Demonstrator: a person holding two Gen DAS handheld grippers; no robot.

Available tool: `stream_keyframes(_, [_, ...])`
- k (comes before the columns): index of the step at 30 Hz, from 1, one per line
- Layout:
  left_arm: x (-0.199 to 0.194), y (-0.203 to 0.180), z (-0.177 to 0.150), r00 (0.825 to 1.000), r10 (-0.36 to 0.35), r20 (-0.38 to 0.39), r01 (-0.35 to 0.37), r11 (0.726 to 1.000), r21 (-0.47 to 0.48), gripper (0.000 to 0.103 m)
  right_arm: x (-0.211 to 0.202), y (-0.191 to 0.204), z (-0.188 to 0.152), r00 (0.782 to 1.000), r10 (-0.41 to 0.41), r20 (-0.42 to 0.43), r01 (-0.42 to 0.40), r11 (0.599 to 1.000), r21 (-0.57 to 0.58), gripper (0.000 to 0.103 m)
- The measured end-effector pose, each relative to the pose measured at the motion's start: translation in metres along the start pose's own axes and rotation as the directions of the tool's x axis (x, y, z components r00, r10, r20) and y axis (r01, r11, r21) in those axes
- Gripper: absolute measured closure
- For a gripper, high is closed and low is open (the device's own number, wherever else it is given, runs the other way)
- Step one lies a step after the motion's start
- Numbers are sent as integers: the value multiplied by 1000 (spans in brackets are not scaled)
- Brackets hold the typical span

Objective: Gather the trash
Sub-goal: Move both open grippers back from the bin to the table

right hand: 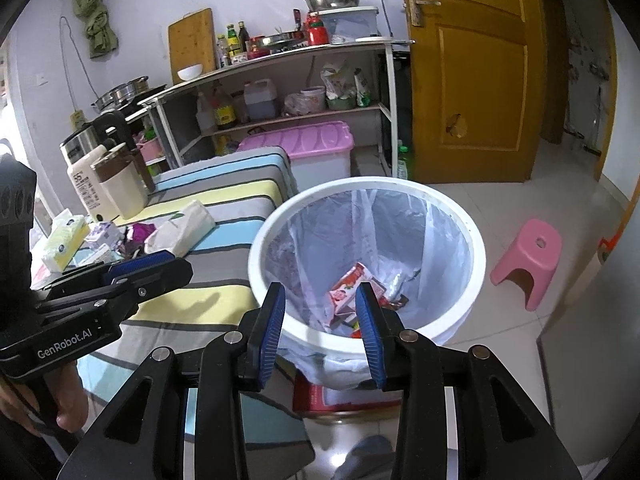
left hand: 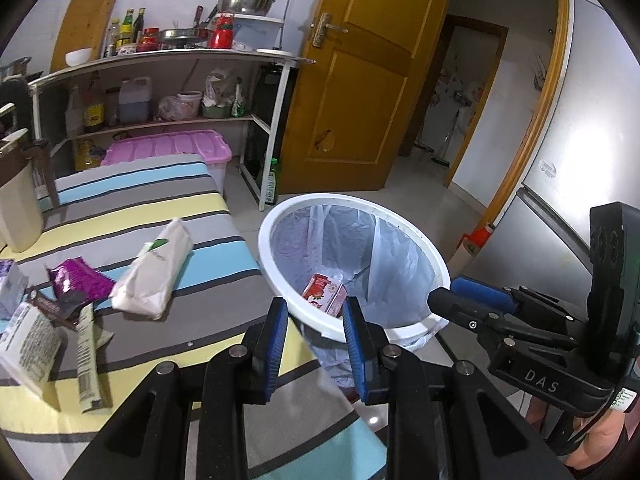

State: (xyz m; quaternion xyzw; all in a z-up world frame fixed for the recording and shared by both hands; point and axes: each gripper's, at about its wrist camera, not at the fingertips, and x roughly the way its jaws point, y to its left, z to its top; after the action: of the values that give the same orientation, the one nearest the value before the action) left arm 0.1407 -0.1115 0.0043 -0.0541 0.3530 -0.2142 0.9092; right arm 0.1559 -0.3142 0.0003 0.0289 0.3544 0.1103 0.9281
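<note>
Beside the right edge of the striped-cloth table, on the tiled floor, stands the white bin with its clear plastic liner, and a red carton lies at the bottom of it among other scraps. Both grippers hang over the near rim of the bin, tilted downward. The left gripper has its blue pads a narrow gap apart with nothing between them; seen through that gap are the bin's rim and the red carton far below. The right gripper is likewise parted a little and empty, its fingers framing the carton in the bin without touching it. A hand shows at the picture's edge behind each tool. On the table more trash remains: a white tissue pack lies slantwise near the right edge, a crumpled purple wrapper just beside it toward the left, and a white printed carton and a long printed strip at the near left corner. A pink stool stands on the floor on the bin's far side from the table, well apart from it.
</note>
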Motion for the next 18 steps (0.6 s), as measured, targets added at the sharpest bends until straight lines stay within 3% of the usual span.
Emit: stream_keyframes(18, [-57,30,-25,994,97,58,-94,994,-53,74,-6,53,-8,996,83,-22,-85,992,-92,65])
